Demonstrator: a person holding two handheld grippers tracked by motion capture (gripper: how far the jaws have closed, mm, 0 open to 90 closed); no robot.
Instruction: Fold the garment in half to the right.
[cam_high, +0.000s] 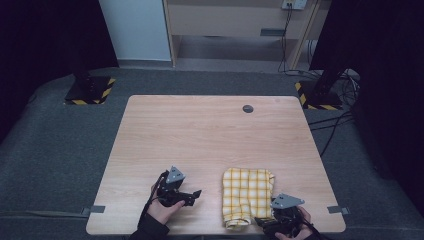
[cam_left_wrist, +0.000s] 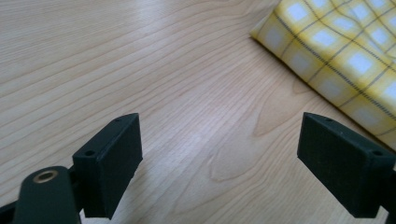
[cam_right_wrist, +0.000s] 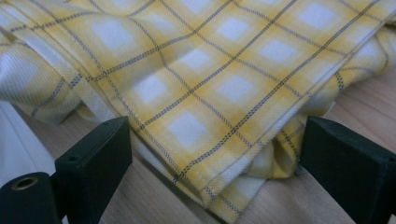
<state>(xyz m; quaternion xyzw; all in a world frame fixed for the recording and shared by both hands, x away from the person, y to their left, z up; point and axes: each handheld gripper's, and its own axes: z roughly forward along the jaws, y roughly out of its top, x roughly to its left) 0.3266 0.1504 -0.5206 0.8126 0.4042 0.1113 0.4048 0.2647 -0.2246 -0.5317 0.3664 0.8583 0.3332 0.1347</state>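
Note:
A folded yellow-and-white checked cloth (cam_high: 247, 194) lies near the front edge of the wooden table (cam_high: 210, 135), right of centre. My left gripper (cam_high: 196, 195) rests to its left, pointing toward it, jaws wide apart over bare wood; the cloth's edge (cam_left_wrist: 341, 51) shows at the upper right of the left gripper view. My right gripper (cam_high: 260, 222) sits at the cloth's near right corner. In the right gripper view the cloth's folded corner (cam_right_wrist: 219, 107) lies between the spread fingers (cam_right_wrist: 95, 158), and the pads do not press on it.
A small dark round cap (cam_high: 248, 108) sits in the table's far right part. Two black stand bases with yellow-black striped edges (cam_high: 89, 90) (cam_high: 320, 95) stand on the grey floor beyond the table. Cables (cam_high: 335, 125) trail at the right.

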